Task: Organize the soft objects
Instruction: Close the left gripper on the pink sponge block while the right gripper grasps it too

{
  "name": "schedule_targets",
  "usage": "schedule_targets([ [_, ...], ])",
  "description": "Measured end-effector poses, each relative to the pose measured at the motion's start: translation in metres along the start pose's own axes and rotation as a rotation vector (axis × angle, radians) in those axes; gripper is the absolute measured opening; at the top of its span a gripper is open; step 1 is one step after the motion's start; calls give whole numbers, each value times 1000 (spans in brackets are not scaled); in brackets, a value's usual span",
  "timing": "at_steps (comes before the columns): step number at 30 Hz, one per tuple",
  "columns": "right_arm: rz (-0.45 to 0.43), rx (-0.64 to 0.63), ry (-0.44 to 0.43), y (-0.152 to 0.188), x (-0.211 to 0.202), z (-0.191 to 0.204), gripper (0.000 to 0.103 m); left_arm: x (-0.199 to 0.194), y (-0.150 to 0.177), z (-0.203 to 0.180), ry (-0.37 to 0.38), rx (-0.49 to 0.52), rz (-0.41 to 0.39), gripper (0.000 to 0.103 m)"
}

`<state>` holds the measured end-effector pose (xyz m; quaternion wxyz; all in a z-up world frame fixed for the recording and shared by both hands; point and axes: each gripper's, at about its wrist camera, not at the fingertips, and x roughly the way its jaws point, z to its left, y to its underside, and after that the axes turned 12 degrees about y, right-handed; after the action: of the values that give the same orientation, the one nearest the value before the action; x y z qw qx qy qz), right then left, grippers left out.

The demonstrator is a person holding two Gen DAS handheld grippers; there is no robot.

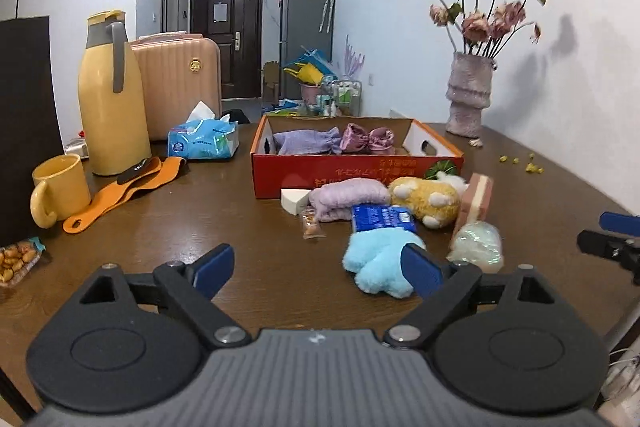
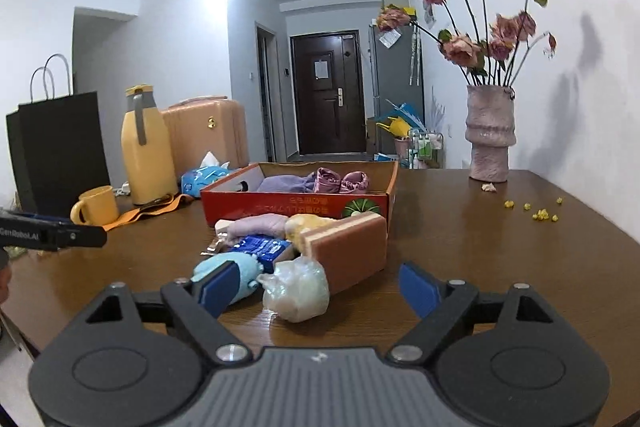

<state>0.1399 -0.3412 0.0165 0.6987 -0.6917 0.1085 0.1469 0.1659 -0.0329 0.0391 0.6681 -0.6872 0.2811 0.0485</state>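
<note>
Your right gripper (image 2: 316, 291), jaws spread and empty, sits just short of the pale bagged bundle (image 2: 296, 293) on the table (image 2: 480, 247), nearer than your equally spread left gripper (image 1: 320, 269).

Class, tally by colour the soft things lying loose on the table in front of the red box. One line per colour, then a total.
Blue: 2, plush toy and packet
Lilac: 1, folded cloth
Yellow: 1, plush toy
Pink: 1, sponge
White: 2, wedge sponge and bagged item
Total: 7
</note>
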Motion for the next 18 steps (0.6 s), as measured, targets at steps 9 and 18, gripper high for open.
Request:
schedule_targets([
  [9, 59, -13, 1, -11, 65, -20, 84, 75, -34, -28, 219, -67, 50, 70],
  [18, 155, 4, -73, -59, 193, -39, 57, 197, -41, -48, 520, -347, 296, 32],
])
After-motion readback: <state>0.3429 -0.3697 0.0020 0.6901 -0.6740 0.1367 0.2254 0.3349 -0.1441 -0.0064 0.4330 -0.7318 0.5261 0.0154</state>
